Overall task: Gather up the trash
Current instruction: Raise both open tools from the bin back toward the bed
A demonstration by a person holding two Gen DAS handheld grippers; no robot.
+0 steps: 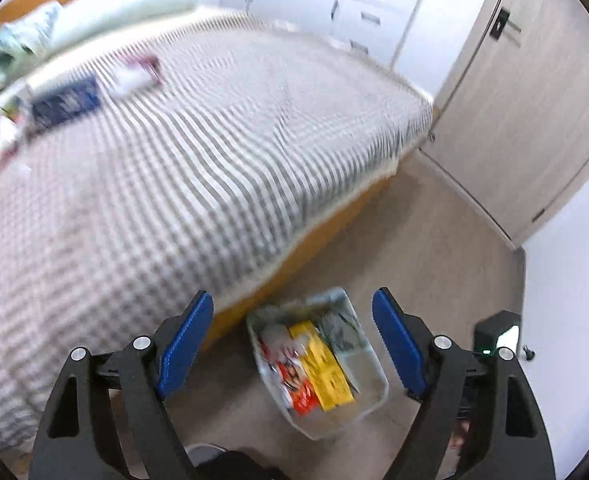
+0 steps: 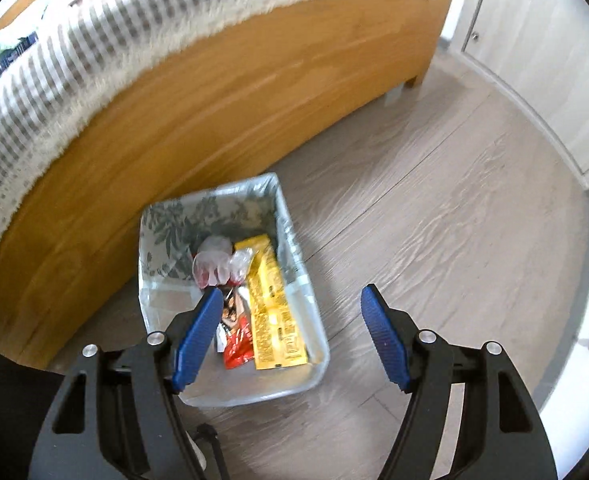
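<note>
Right gripper (image 2: pixel 290 334) points steeply down, jaws spread wide, nothing between the blue pads (image 2: pixel 198 340). Left pad overlaps the bin's near-left part in view; right pad sits over bare floor (image 2: pixel 434 208).

Bin (image 2: pixel 318 344) is directly below: pale rectangular tub with a clear liner and leaf-print inner wall. Inside: yellow wrapper (image 2: pixel 274 300) lying lengthwise along the right side, red wrapper (image 2: pixel 238 344) beside it on the left, crumpled clear plastic (image 2: pixel 214 264) at the far end. All trash sits below the rim, none hanging over the edge.

The bin's far-left corner sits near the wooden bed frame (image 2: pixel 174 120), long side angled off it. Right and near sides of the bin open onto clear wood-grain floor, running out to the white cabinet doors (image 2: pixel 534 60).

Left gripper (image 1: pixel 292 346) is also wide open and empty, looking down from higher up, with the bin (image 1: pixel 374 372) between the pads in view, well below. Picture is motion-blurred.

Striped bedspread (image 1: pixel 174 180) fills the left and centre, its fringe edge hanging over the frame just above the bin. Still on the bed, far-left side: dark blue packet (image 1: pixel 64 102), white-and-maroon wrapper (image 1: pixel 134 74), more blurred items at the left edge, can't tell what. Pillow (image 1: pixel 126 8) at the head. Grey door (image 1: pixel 514 120) beyond the foot corner, with a floor strip between.
</note>
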